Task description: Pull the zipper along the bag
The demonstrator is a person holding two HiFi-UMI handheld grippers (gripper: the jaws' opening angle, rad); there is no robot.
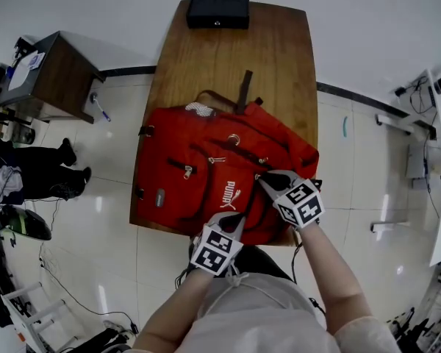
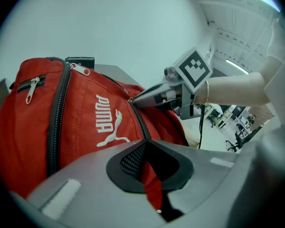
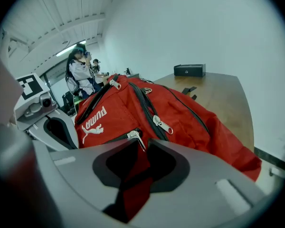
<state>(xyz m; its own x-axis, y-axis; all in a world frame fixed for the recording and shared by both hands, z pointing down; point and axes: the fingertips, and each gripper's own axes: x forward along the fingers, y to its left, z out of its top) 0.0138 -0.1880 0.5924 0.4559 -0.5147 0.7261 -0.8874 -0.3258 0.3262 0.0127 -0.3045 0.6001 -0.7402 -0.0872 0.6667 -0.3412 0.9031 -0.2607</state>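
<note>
Wood tbl [image 1: 279,57] — tiled flr [image 1: 106,197] (red bag [image 1: 195,175])

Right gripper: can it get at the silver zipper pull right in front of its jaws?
Probably yes. The zipper pull lies at the tips of the right gripper, jaws slightly apart, nothing between. The left gripper pinches the backpack fabric off to the side, clear of the way.

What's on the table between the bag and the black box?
Head view: only a dark strap off the bag lies there; otherwise bare table up to the box.
</note>
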